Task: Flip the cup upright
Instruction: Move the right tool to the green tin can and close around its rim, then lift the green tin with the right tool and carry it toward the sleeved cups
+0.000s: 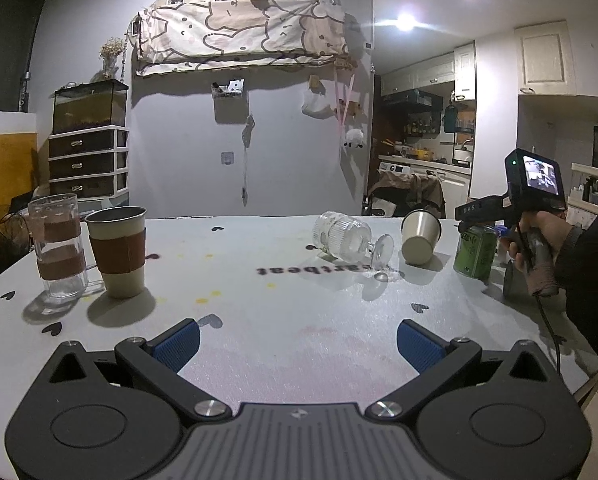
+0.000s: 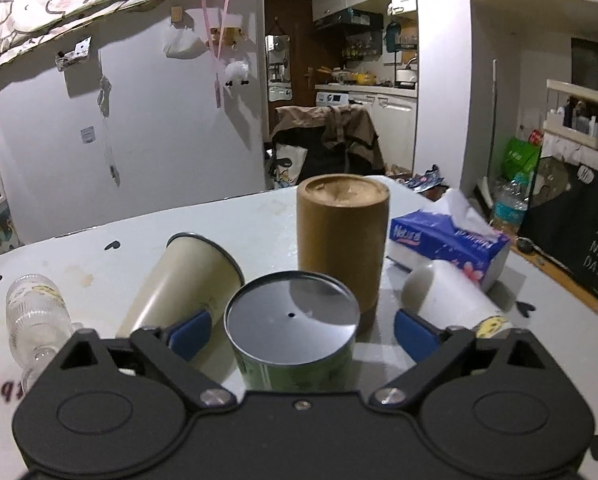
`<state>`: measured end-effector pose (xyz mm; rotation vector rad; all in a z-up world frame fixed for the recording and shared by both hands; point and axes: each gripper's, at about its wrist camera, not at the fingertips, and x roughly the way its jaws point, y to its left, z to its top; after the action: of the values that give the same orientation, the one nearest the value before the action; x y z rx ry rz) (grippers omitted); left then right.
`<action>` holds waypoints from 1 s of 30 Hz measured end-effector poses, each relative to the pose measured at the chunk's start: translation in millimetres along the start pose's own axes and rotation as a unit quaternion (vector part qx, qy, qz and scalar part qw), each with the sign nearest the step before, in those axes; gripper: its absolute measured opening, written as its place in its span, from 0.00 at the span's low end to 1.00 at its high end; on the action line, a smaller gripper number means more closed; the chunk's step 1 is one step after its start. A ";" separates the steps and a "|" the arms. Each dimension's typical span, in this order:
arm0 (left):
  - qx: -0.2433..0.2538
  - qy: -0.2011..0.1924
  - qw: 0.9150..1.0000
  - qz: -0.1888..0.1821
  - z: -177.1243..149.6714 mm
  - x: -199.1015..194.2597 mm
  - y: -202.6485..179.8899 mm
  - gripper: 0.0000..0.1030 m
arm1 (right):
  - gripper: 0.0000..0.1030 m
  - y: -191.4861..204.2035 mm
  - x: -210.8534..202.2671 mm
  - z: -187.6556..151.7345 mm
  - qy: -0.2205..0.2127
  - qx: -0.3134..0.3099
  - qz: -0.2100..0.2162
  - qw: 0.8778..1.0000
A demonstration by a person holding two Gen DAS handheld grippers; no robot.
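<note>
Tipped cream metal cup (image 2: 187,280) at eleven o'clock, just beside right tool (image 2: 301,330), mouth pointing away. Open wide around green tin can (image 2: 295,316). Left tool (image 1: 299,342) open too, well apart.

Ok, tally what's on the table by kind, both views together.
Cups: 3 (sleeved cup, steel cup, white mug)
Glasses: 2 (glass mug, goblet)
Tins: 1 (green tin)
Canisters: 1 (brown canister)
Tissue boxes: 1 (tissue box)
Total: 8
</note>
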<state>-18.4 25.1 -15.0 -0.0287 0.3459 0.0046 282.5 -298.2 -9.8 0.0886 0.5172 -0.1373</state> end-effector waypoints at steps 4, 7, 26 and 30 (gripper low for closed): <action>-0.003 0.000 1.000 -0.002 0.1 -0.2 1.5 1.00 | 0.72 2.9 0.8 -0.8 0.007 -0.014 0.010 1.000; -0.005 0.001 1.000 -0.004 -0.3 0.5 1.9 1.00 | 0.72 10.0 -16.1 -2.8 -0.003 -0.031 -0.002 0.999; -0.015 0.010 1.000 -0.025 -9.1 3.9 7.5 1.00 | 0.72 133.3 -190.8 -84.3 -0.005 -0.196 0.303 0.933; -0.020 0.016 0.999 -0.035 -14.2 9.0 11.5 1.00 | 0.72 151.2 -203.5 -103.5 0.016 -0.210 0.335 0.918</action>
<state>-14.9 36.2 -31.7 -0.0802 0.3772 -0.0591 80.3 -114.6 9.4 -0.1554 0.5150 0.6482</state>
